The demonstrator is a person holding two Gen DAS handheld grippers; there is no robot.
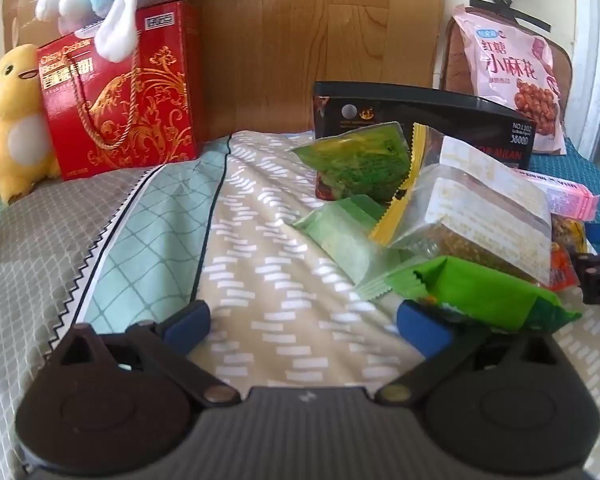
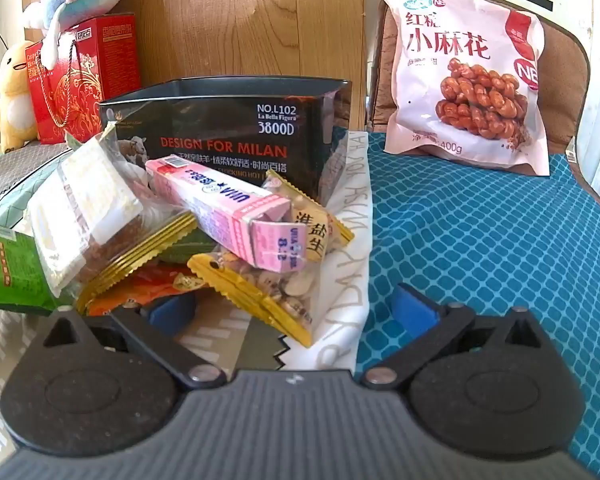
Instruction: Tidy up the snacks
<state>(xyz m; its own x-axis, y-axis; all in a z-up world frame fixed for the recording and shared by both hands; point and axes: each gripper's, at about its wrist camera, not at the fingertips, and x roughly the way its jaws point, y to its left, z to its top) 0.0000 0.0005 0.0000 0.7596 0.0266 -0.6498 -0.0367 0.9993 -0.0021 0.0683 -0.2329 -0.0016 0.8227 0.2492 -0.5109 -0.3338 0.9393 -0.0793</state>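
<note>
A pile of snack packets lies on the bed in front of an open black box (image 2: 228,132). In the right wrist view the pile holds a pink carton (image 2: 228,216), a clear peanut packet with yellow edges (image 2: 260,296), a clear bag with a white label (image 2: 84,216) and a green packet (image 2: 12,268). My right gripper (image 2: 294,312) is open, with the peanut packet's corner lying between its wide-spread fingers, untouched by the pads. My left gripper (image 1: 306,328) is open over bare bedsheet. A bright green packet (image 1: 488,296) overlaps its right fingertip (image 1: 424,330).
A large pink bag of fried twists (image 2: 460,80) leans on a brown cushion at the back right, on a teal mat (image 2: 480,240). A red gift box (image 1: 120,96), a yellow plush toy (image 1: 16,128) and a pastel plush stand at the back left against a wooden headboard (image 1: 280,40).
</note>
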